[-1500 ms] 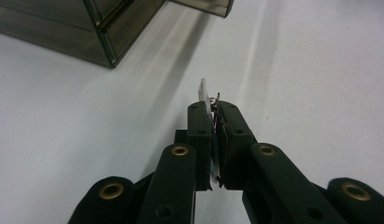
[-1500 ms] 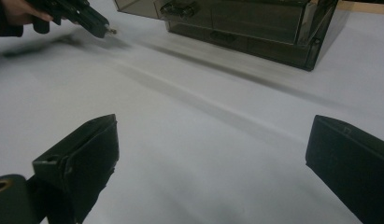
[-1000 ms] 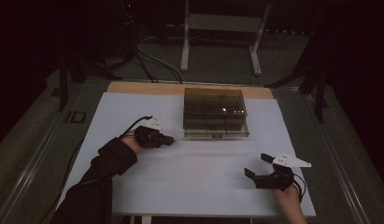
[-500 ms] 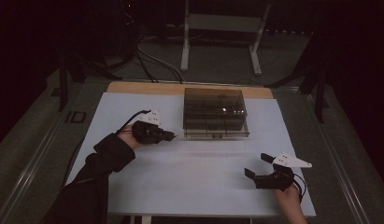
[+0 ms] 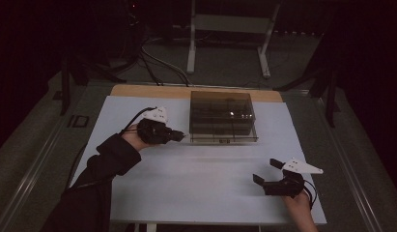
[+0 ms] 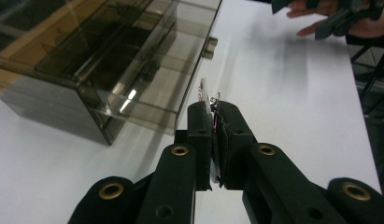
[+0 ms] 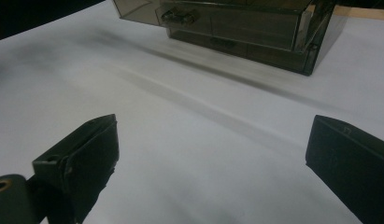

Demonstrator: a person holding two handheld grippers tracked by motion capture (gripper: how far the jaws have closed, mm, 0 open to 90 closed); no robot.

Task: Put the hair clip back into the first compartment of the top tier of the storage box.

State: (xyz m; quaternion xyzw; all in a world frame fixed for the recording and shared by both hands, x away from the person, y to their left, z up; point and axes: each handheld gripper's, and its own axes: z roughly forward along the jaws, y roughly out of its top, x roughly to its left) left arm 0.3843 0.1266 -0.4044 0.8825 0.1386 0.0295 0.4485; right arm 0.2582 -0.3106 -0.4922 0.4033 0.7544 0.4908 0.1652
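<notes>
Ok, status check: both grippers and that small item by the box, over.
Left gripper shut on small thin item, beside smoky clear box. Right gripper open, empty, apart near table edge. Nothing between item and box.

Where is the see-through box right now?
In the high view the see-through box sits at the far middle of the white table. The left claw is just by its near left corner, pinching a small thin thing.

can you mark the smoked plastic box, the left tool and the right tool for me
smoked plastic box (image 5: 223, 116): high view, on its lid
left tool (image 6: 212, 109): left gripper view, between its closed tips
right tool (image 5: 268, 171): high view, between its open tips
</notes>
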